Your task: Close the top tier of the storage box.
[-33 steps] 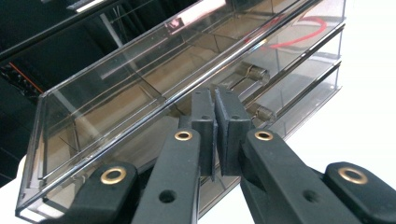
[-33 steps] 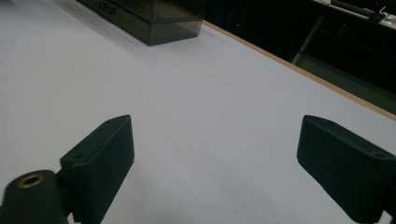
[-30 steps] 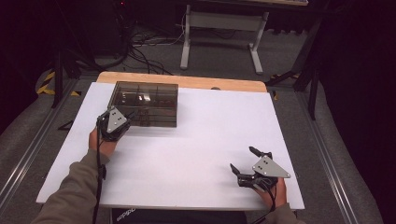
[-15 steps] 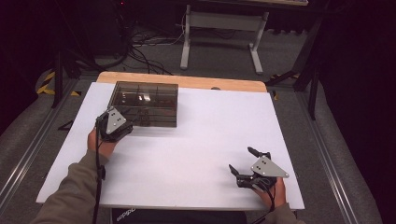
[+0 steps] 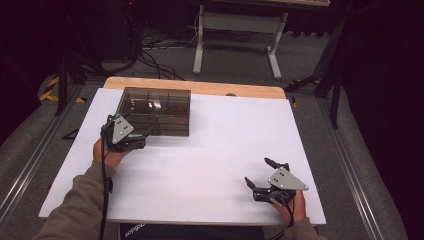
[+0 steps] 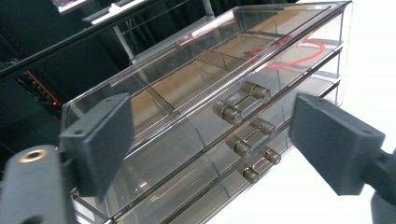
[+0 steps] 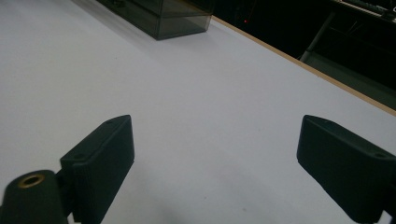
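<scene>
The left gripper [image 5: 142, 135], its fingers just opened wide and holding nothing, sits at the drawer box [image 5: 155, 111], so next it must grab a handle [image 6: 243, 101] and pull.

White table [image 5: 210, 150] under it all, wooden edge [image 5: 200, 87] along its far side; beyond the table, a grey metal stand [image 5: 237, 37], cables [image 5: 150, 50] on the floor.
</scene>
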Demonstrator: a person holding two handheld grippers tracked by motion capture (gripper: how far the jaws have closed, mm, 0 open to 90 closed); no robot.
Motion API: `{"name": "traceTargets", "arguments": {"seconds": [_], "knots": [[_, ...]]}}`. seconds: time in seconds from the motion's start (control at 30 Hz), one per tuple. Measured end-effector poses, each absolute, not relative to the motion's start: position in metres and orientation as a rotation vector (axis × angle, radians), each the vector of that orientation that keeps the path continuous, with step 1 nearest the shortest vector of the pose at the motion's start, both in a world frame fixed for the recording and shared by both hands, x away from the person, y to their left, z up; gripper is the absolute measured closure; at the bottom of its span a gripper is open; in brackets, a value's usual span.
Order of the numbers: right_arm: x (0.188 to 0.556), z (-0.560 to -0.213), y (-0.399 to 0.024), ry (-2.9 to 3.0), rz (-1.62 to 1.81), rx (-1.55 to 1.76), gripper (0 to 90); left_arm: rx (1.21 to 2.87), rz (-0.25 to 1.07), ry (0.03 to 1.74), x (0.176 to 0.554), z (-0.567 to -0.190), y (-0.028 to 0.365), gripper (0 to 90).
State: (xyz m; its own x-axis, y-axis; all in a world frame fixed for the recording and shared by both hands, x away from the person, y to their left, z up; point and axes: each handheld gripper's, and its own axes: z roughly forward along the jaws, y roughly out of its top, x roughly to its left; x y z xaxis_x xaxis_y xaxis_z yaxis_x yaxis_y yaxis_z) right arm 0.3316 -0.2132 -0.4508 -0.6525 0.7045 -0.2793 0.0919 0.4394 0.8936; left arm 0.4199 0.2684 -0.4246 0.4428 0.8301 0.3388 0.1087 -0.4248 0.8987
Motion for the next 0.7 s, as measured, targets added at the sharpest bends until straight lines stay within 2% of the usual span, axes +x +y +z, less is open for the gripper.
{"name": "traceTargets", "arguments": {"seconds": [0.27, 0.7], "knots": [[0.3315, -0.4507, -0.2133, 2.045, 1.214, 0.666, 12.0, 1.819, 1.081, 0.811, 0.418, -0.4225, 0.2691, 7.4], [0.331, -0.4505, -0.2123, 2.043, 1.215, 0.664, 11.9, 1.806, 1.037, 0.8, 0.414, -0.4206, 0.2687, 8.0]]}}
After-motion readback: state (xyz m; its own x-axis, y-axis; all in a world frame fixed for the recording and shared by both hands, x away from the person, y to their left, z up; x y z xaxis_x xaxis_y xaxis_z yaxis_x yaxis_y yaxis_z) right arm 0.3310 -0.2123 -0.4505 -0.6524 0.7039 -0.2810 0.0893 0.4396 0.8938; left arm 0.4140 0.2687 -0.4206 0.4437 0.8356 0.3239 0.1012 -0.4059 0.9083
